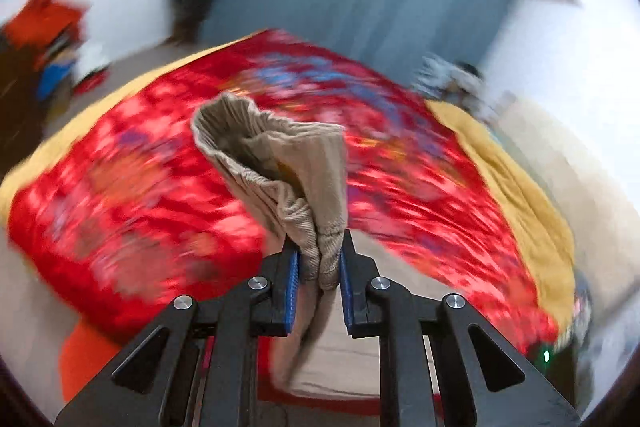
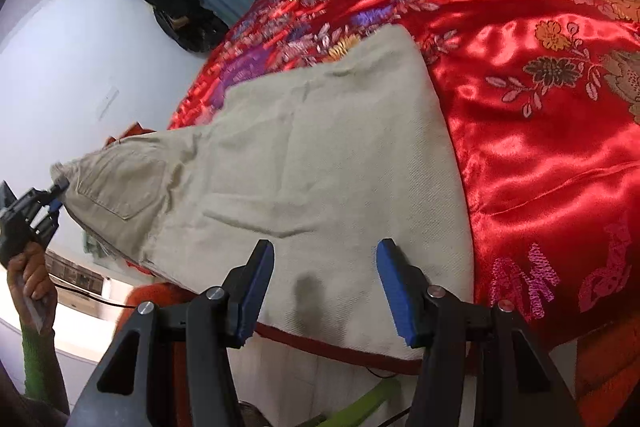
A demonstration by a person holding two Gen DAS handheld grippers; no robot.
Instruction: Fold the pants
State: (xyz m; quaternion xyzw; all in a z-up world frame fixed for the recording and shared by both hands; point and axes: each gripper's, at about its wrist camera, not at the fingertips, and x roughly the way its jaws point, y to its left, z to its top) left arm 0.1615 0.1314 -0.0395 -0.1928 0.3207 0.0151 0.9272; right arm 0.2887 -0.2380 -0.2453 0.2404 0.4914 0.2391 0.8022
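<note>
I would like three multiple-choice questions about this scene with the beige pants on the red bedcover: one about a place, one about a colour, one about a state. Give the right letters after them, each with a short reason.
1. Where does most of the pants lie?
A. on the red bedcover
B. on the floor
C. over a chair

2. What colour are the pads of the right gripper?
A. green
B. blue
C. white

3. How does the left gripper stand to the pants?
A. open, far from them
B. shut on a bunched end of them
C. lying on the bed

Answers:
1 A: the right wrist view shows the beige cloth spread flat on the red satin cover.
2 B: both pads facing each other are blue.
3 B: in the left wrist view the gathered cloth is pinched between the blue pads and lifted above the bed.
</note>
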